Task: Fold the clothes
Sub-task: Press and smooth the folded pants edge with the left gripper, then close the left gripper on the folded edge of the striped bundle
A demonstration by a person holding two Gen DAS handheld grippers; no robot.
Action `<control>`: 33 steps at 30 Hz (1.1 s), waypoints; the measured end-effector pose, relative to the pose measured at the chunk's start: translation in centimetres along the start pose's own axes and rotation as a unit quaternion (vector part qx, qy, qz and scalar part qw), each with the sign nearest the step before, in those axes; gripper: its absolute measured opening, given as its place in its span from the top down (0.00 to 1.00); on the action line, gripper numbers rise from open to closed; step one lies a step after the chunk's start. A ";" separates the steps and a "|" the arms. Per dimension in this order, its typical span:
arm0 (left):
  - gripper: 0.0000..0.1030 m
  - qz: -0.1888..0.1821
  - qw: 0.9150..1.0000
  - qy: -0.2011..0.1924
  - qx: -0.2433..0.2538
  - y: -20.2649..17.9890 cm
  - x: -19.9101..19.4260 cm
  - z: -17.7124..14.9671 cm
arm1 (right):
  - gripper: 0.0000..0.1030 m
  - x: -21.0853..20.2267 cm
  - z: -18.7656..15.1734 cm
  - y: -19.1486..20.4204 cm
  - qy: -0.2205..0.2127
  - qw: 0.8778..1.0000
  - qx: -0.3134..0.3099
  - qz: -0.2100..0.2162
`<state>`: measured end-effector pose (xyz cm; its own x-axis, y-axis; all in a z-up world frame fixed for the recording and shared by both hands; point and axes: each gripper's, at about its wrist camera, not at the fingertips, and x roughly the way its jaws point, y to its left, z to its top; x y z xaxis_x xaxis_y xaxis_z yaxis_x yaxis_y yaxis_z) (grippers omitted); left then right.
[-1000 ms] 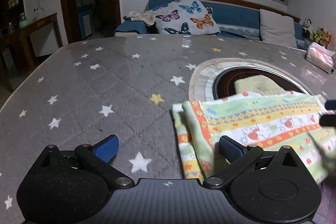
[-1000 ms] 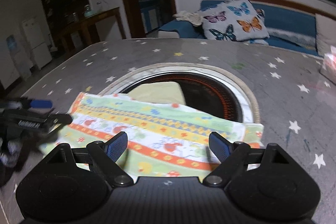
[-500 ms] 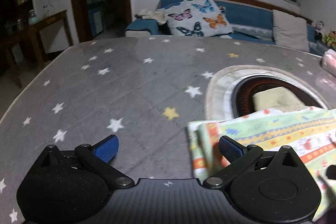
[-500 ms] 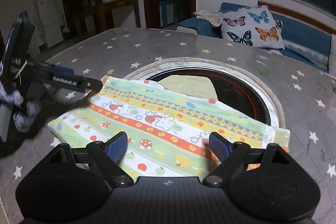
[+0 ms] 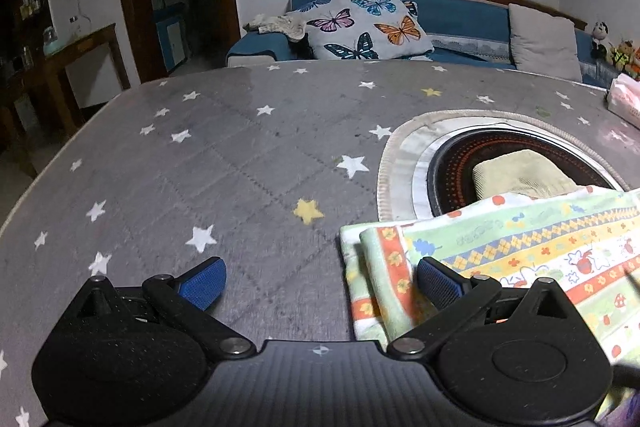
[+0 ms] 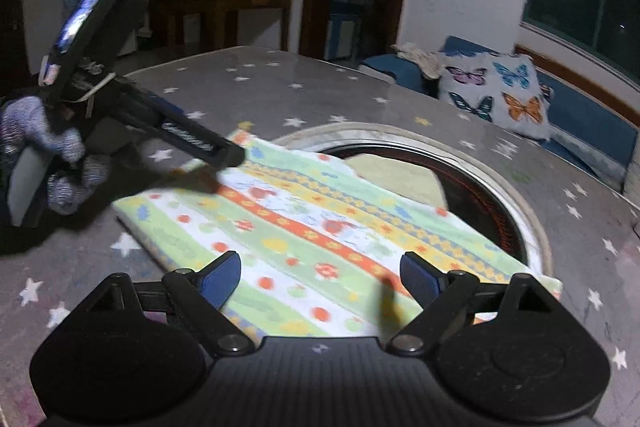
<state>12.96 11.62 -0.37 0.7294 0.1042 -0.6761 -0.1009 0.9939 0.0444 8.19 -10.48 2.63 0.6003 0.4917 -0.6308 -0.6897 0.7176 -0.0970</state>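
Observation:
A folded cloth with green, orange and yellow stripes and ladybird prints (image 5: 520,259) lies flat on the grey star-patterned table (image 5: 240,167), partly over a round recessed plate. My left gripper (image 5: 320,283) is open and empty at the cloth's left edge, its right finger over the folded hem. My right gripper (image 6: 320,275) is open and empty, low over the near side of the cloth (image 6: 320,227). In the right wrist view the left gripper (image 6: 200,147) reaches in from the left over the cloth's far corner.
A dark round recessed plate (image 5: 452,163) with a pale yellow folded cloth (image 5: 516,175) in it sits behind the striped cloth. A tissue pack (image 5: 624,99) is at the far right. A sofa with a butterfly cushion (image 5: 368,23) stands beyond the table.
The right gripper has swung right and drawn back, so the cloth sits farther left in its view. The left gripper has shifted along the cloth's left edge. Both stay open.

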 end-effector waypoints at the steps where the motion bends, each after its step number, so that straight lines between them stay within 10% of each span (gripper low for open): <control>1: 0.00 -0.001 1.000 0.001 -0.002 0.1 0.0 0.0 | 0.13 0.1 0.1 0.4 0.001 1.000 -0.005 0.003; 17: 0.00 -0.008 0.998 0.010 -0.053 3.2 -1.6 -0.6 | 0.13 0.8 1.6 7.3 -0.005 0.992 -0.116 0.055; 33: 0.00 -0.107 0.980 0.031 -0.163 5.9 -3.9 -1.2 | 0.83 1.3 1.5 12.2 -0.015 0.974 -0.221 0.044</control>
<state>8.67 17.08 1.62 0.7160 -0.1168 -0.6883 -0.1683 0.9279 -0.3326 1.15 -0.35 1.76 0.5380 0.5607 -0.6294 -0.8420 0.3922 -0.3704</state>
